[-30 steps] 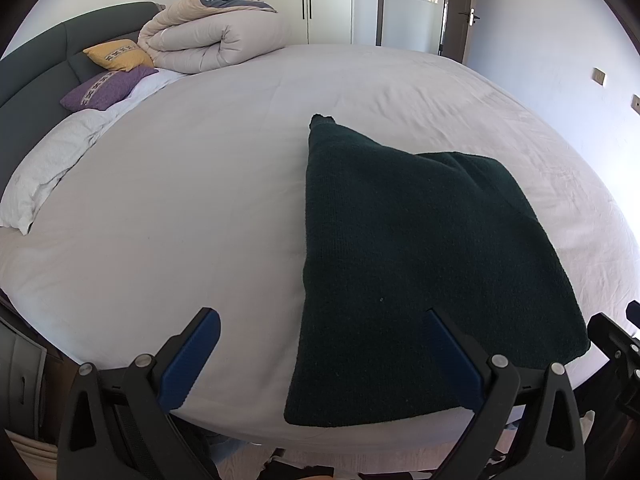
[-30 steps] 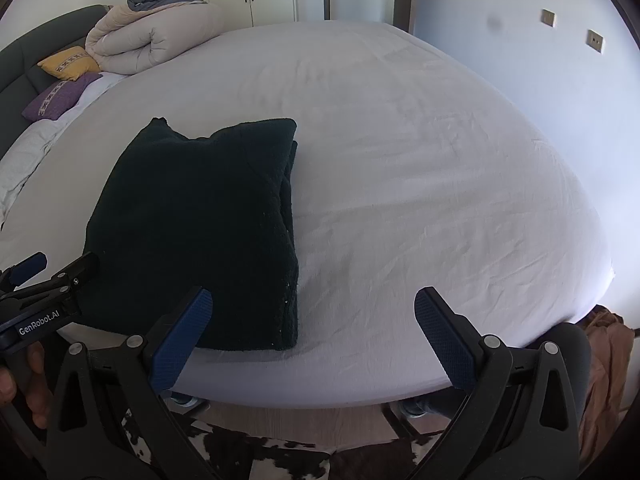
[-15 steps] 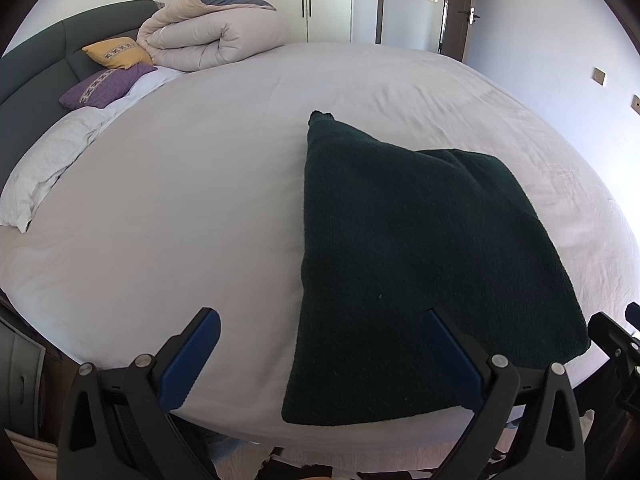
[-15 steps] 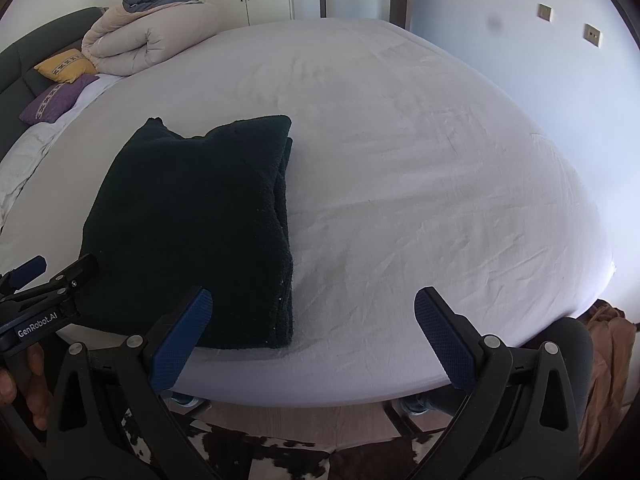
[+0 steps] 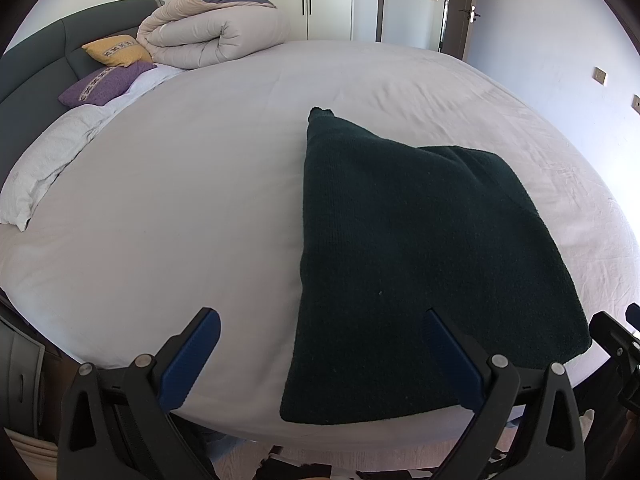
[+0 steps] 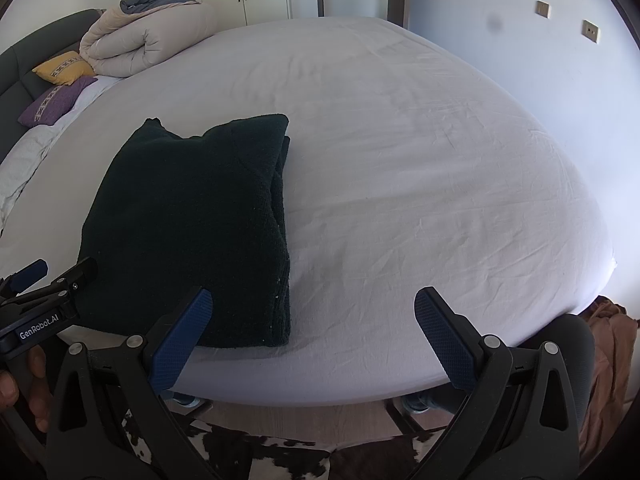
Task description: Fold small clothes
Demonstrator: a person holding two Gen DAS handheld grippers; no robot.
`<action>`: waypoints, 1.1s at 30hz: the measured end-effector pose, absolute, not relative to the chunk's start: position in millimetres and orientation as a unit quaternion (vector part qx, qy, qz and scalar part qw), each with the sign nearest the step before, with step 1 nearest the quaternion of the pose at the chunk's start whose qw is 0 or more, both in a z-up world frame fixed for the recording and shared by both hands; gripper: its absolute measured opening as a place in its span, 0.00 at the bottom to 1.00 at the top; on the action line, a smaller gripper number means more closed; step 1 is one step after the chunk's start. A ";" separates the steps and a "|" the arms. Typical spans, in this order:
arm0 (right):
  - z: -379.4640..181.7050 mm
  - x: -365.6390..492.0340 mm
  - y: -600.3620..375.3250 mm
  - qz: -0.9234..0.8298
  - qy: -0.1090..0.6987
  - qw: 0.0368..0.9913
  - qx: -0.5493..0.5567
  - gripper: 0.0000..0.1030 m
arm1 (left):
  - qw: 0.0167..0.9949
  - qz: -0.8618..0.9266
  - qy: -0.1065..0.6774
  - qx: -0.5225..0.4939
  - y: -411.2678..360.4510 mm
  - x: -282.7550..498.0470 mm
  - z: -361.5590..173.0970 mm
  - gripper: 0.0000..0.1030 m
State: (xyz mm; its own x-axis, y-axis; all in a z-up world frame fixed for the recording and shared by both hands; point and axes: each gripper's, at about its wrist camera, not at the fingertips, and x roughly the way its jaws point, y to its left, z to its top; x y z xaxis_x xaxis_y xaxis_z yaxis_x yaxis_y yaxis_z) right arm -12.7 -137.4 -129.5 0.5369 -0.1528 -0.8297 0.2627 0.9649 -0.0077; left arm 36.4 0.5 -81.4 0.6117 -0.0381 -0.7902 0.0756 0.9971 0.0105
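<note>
White bed sheet (image 5: pixel 200 200) holds folded dark sweater (image 6: pixel 192 220); both tools gape.

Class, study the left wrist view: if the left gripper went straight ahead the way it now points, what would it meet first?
Probably the near left edge of the folded dark green garment on the bed sheet. The open left gripper straddles that edge, though depth is hard to judge here.

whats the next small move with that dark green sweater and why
Probably bring both grippers down to the near edge of the dark green sweater. It lies folded lengthwise, still long, and the left gripper and right gripper hang open and empty.
</note>
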 end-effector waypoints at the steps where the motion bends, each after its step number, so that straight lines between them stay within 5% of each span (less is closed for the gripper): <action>1: -129.5 -12.8 -137.3 -0.119 0.466 0.875 0.059 1.00 | 0.897 -0.032 0.440 0.021 0.4 36.3 -81.8 1.00; 33: -131.5 -15.5 -133.9 -0.121 0.469 0.872 0.065 1.00 | 0.897 -0.033 0.441 0.022 1.0 36.8 -83.0 1.00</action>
